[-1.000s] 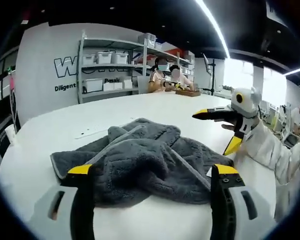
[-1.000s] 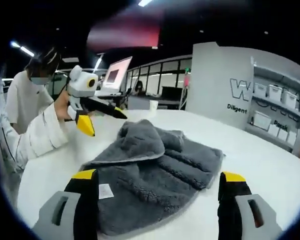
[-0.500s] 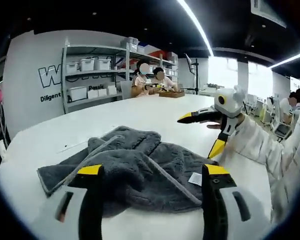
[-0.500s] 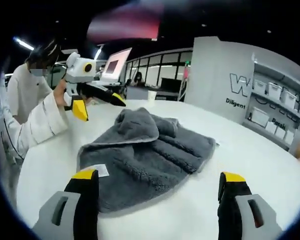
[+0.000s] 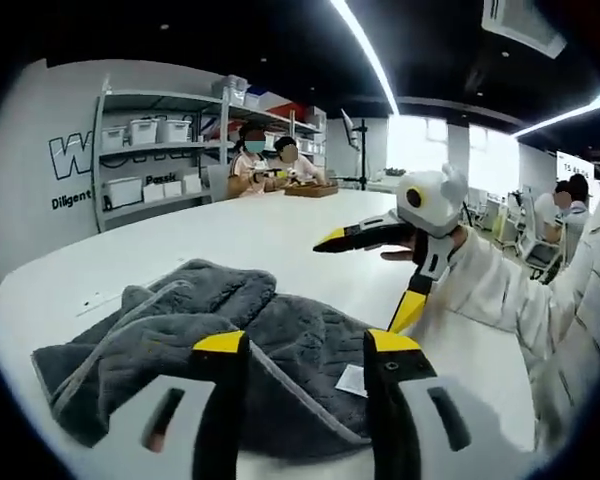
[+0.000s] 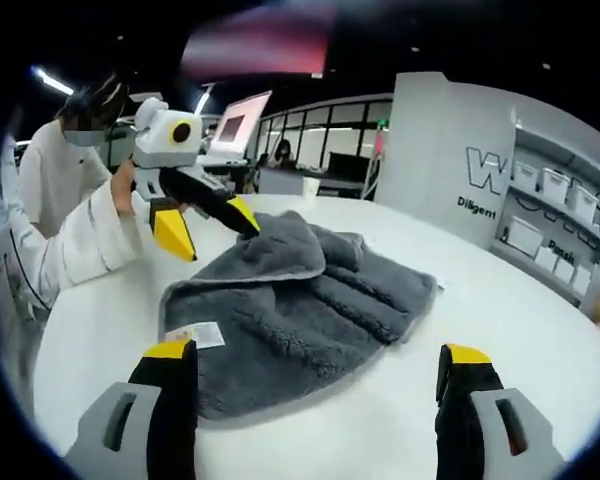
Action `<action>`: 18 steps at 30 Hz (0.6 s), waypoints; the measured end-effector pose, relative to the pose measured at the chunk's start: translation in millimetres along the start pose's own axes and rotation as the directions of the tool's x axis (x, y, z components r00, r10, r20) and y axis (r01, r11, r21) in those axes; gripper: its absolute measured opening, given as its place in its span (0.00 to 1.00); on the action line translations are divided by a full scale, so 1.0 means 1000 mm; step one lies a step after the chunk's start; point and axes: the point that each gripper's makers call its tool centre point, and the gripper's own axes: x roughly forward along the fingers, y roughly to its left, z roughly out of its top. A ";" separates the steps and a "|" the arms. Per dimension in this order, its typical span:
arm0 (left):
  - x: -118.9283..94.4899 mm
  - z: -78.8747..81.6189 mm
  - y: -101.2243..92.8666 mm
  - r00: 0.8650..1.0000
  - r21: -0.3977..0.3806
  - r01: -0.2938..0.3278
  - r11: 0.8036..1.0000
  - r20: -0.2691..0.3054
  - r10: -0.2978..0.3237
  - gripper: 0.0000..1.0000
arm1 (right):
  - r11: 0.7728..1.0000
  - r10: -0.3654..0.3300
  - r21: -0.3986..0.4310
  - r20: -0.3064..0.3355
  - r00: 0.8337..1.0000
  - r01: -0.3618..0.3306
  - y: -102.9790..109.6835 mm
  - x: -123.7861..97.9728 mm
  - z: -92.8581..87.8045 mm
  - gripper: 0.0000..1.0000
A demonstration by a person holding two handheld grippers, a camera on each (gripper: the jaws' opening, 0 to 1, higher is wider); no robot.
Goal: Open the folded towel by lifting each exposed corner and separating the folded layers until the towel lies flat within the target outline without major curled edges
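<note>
A grey fleece towel (image 6: 300,310) lies rumpled and folded on the white table (image 6: 480,300), with a white label (image 6: 195,335) at its near corner. In the left gripper view the towel (image 5: 150,320) spreads below my left gripper (image 5: 306,342), whose jaws stand partly narrowed with a gap still between them and nothing held. The right gripper view has the left gripper (image 6: 212,228) hovering just above the towel's raised back-left fold. My right gripper (image 6: 317,352) is wide open over the towel's near edge. It appears as the right gripper (image 5: 368,278) beyond the towel, jaws spread.
A person in white sleeves (image 6: 70,250) holds the grippers at the table's edge. Shelves with white bins (image 5: 140,150) stand against the far wall. People sit at a far table (image 5: 265,165). A monitor (image 6: 230,140) stands behind the table.
My left gripper's jaws have narrowed, and it has come lower and closer to the towel's raised fold. The right gripper stays wide open. Both views have shifted a little.
</note>
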 end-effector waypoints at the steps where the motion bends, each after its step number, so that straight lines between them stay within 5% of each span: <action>1: 0.003 -0.002 -0.001 1.000 0.002 -0.002 1.000 -0.008 0.002 0.39 | 1.000 0.001 -0.002 -0.002 1.000 -0.001 0.000 0.000 0.000 0.99; 8: 0.013 -0.025 0.001 0.991 0.056 -0.037 0.998 -0.125 0.044 0.34 | 1.000 0.013 -0.015 -0.010 1.000 -0.013 0.004 0.001 -0.001 0.99; 18: 0.013 -0.045 0.015 0.969 0.062 -0.108 0.992 -0.217 0.119 0.25 | 1.000 0.015 -0.023 -0.014 1.000 -0.016 0.006 0.002 -0.001 0.99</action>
